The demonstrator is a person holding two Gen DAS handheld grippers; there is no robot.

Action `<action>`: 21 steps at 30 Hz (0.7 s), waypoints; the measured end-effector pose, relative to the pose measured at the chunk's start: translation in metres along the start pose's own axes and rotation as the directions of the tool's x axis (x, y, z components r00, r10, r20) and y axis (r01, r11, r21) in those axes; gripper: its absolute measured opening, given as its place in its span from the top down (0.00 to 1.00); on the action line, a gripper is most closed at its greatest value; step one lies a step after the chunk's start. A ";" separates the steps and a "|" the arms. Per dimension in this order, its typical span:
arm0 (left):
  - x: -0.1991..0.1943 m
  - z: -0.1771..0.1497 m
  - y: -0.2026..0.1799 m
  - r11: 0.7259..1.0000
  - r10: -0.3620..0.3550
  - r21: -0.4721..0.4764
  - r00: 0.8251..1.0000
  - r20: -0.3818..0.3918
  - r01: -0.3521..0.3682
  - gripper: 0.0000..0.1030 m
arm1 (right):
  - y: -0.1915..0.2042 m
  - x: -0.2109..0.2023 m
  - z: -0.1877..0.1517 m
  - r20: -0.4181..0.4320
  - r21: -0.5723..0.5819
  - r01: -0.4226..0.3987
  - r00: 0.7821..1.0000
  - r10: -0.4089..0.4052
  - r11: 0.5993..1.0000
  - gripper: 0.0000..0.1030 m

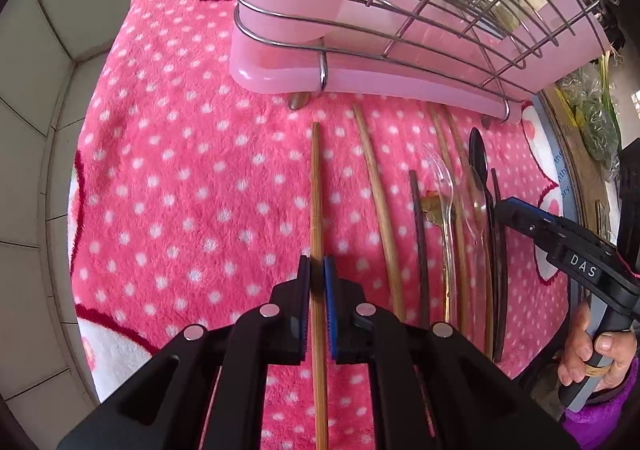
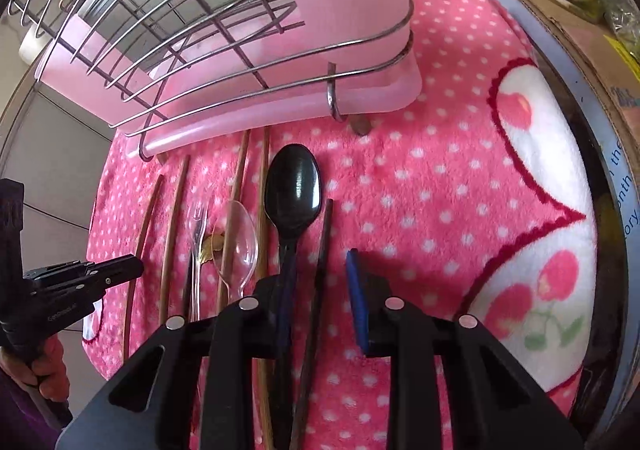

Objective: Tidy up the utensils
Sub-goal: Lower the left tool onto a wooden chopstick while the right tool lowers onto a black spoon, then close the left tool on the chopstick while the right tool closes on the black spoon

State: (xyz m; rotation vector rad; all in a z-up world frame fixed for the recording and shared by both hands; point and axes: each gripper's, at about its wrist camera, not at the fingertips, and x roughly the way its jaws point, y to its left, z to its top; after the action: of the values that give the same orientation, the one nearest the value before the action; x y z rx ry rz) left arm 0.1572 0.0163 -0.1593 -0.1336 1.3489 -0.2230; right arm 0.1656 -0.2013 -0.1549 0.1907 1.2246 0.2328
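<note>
Here a pale chopstick (image 1: 317, 186) lies on the pink dotted towel (image 1: 180, 170), pointing at the rack (image 1: 400, 62), and the left gripper (image 1: 317, 274) is clenched on it, both pads pressed against its sides. To its right the other utensils lie in a row: more chopsticks, a clear spoon (image 2: 236, 238), a clear fork (image 2: 197, 226) and a black spoon (image 2: 294, 186). The right gripper (image 2: 320, 290) straddles a dark chopstick (image 2: 322, 258) just beside the black spoon; its pads stand apart from the stick, gripping nothing.

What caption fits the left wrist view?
Left gripper shut on a bamboo chopstick lying on the pink dotted cloth.
</note>
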 end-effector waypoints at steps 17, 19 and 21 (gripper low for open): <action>0.022 0.042 -0.010 0.999 0.039 0.013 0.989 -0.140 -0.037 0.92 | -0.022 -0.001 -0.006 -0.081 0.044 -0.038 0.996 0.041 0.998 0.99; 0.021 0.042 -0.005 1.000 0.028 0.003 0.991 -0.134 -0.028 0.92 | -0.024 -0.008 -0.003 -0.064 0.066 -0.063 0.996 0.068 0.996 0.99; 0.022 0.042 -0.001 1.000 0.020 -0.002 0.991 -0.129 -0.020 0.92 | -0.026 -0.016 0.000 -0.047 0.064 -0.053 0.997 0.056 0.997 0.99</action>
State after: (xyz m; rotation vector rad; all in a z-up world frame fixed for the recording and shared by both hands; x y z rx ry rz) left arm 0.2026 0.0083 -0.1703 -0.1097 1.4784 -0.2160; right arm 0.1625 -0.2309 -0.1479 0.2741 1.2769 0.2477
